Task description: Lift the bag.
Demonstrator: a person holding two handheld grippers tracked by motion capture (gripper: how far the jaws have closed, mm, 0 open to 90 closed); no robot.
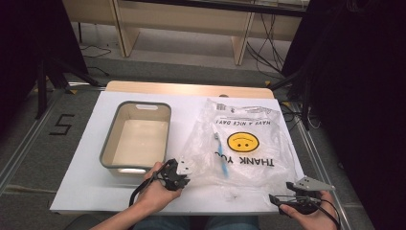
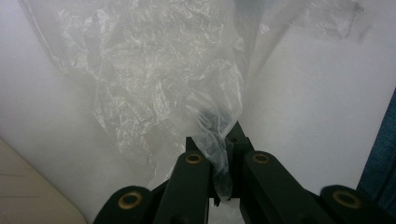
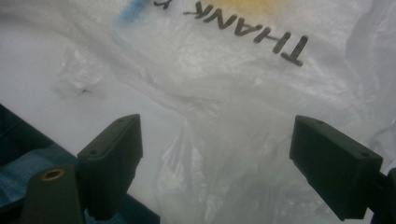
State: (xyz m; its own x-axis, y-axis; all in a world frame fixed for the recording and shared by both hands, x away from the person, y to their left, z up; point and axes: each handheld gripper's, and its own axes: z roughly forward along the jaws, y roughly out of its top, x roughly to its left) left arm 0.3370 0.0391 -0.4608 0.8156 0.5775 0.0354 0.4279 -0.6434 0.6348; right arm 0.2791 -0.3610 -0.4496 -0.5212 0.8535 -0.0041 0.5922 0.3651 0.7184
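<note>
In the high view, a clear plastic bag [image 1: 242, 143] printed with a smiley face is seen spread flat on the white bench [image 1: 81, 187], to the right of a grey bin [image 1: 136, 136]; a blue toothbrush [image 1: 220, 154] is seen through it. In the left gripper view, the left hand-held gripper [image 2: 219, 161] is clamped on a twisted corner of the bag [image 2: 154, 79]. In the right gripper view, the right hand-held gripper [image 3: 215, 154] is spread wide, nothing pinched, with the bag's [image 3: 243, 84] edge lying between its jaws.

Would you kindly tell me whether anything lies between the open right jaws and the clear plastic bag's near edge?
Nothing visible does: the right gripper stands open directly over the clear plastic bag, with bare white table beside it.
</note>
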